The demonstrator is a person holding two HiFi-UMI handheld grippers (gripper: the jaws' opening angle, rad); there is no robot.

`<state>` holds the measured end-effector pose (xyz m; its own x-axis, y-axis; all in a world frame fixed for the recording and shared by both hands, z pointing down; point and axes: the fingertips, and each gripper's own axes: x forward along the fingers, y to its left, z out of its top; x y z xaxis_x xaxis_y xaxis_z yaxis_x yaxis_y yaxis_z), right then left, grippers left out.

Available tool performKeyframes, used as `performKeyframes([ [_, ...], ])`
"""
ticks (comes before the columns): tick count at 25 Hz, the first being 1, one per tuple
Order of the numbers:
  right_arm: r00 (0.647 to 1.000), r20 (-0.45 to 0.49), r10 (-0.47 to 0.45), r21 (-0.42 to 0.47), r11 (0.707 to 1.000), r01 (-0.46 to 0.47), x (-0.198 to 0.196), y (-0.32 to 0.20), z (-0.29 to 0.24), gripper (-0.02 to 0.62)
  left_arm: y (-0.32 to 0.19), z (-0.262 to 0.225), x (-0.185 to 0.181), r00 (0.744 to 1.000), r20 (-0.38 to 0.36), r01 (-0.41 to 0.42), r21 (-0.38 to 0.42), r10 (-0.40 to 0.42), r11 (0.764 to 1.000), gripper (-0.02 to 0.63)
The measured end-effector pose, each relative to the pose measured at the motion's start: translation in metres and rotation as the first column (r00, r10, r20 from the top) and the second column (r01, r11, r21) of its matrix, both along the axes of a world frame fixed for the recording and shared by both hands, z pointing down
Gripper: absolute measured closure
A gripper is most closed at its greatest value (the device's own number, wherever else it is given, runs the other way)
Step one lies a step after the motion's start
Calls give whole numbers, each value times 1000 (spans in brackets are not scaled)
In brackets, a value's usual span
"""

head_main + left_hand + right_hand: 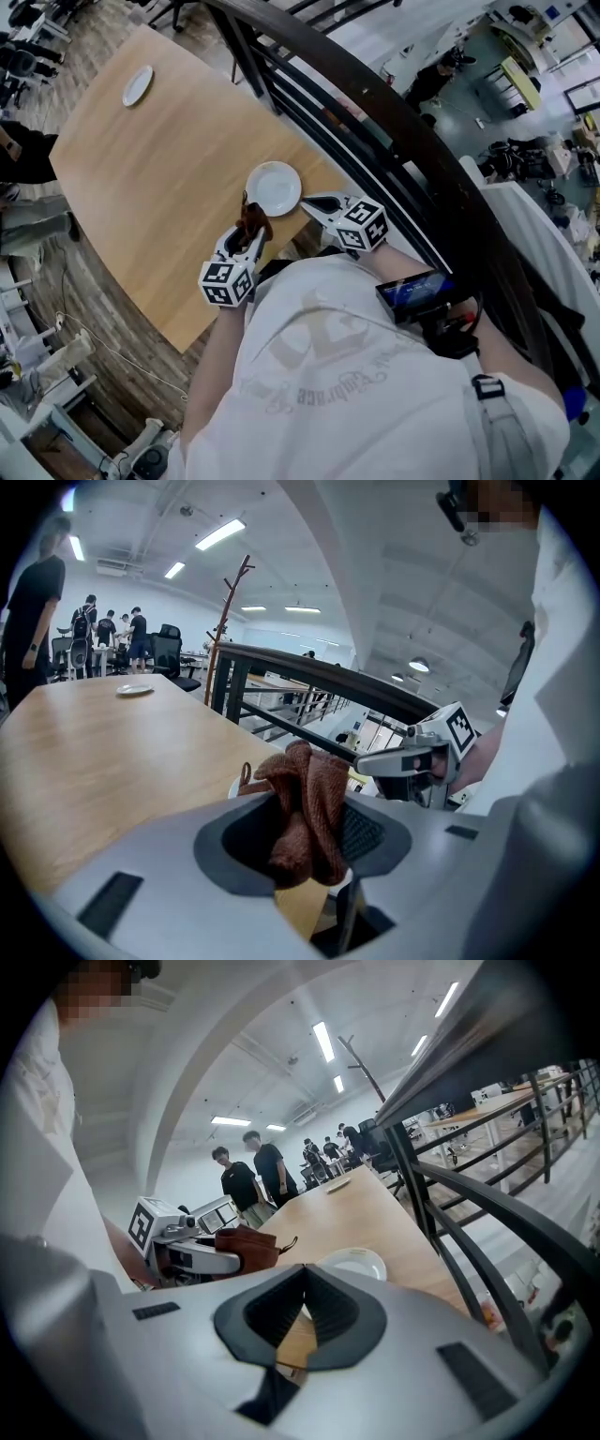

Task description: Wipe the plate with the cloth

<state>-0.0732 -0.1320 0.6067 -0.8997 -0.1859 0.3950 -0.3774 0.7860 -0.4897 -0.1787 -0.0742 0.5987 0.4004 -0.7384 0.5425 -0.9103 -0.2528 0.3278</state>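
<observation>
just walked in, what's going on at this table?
A person works two handheld grippers at a wooden table. The left gripper is shut on a brown cloth, held by the near rim of a white plate. The right gripper is shut and empty, beside the plate. Whether the cloth touches the plate can't be told.

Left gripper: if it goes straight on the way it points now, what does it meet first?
Probably the white plate, which lies straight ahead of the left gripper. The brown cloth clamped in its jaws would reach the near rim first. Depth is unclear, so the gap may be almost nothing.
</observation>
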Motion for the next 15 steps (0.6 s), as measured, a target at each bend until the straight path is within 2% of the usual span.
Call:
performKeyframes([
  [5, 1000, -10, 6, 6, 1000, -5, -17, -1, -4, 581, -11, 3, -20, 1000, -7, -7, 4, 7, 1000, 436],
  [15, 996, -55, 77, -20, 997, -78, 2, 16, 5, 581, -17, 20, -16, 997, -31, -75, -29, 74, 997, 436],
])
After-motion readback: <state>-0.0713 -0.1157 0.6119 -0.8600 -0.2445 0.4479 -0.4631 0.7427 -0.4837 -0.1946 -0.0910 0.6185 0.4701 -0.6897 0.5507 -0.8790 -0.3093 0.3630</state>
